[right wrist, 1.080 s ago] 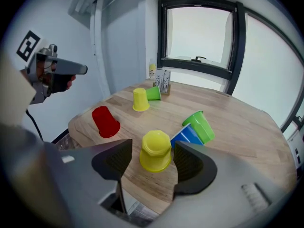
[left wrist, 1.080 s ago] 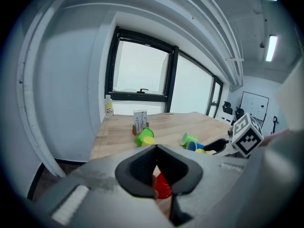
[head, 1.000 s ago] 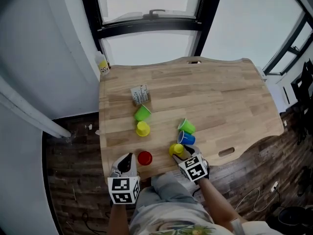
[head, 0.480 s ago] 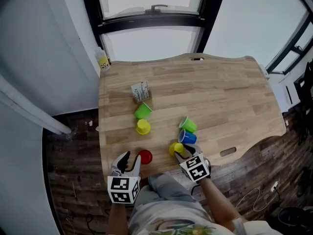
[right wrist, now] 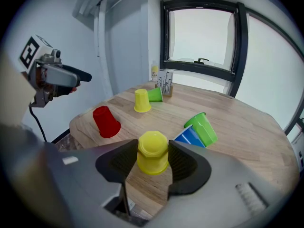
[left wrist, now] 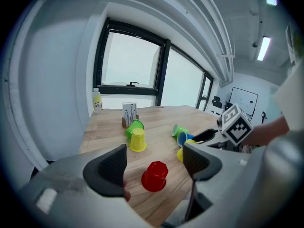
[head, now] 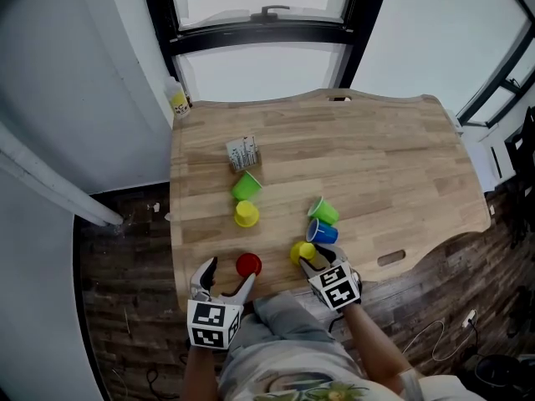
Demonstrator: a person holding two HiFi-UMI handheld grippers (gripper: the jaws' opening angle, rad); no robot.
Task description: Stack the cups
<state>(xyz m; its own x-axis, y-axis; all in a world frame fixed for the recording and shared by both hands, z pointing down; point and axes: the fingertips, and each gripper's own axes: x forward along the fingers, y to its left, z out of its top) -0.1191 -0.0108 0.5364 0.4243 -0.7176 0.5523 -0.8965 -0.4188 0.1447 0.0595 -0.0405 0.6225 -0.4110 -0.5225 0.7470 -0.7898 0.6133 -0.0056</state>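
Looking along my right gripper (right wrist: 151,156), I see the upside-down yellow plastic cup (right wrist: 152,151) squarely between its fingers (right wrist: 121,163). They have just been closing and now press both its sides. The cup stands by the near edge of the wooden table (head: 376,165). My left gripper (left wrist: 156,159) has just been opening and its jaws are wide apart. The upside-down red plastic cup (left wrist: 154,177) stands just ahead of them, untouched, near the table's near left corner.

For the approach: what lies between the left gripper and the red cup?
Only bare tabletop, per the left gripper view; the left gripper has just been opening.
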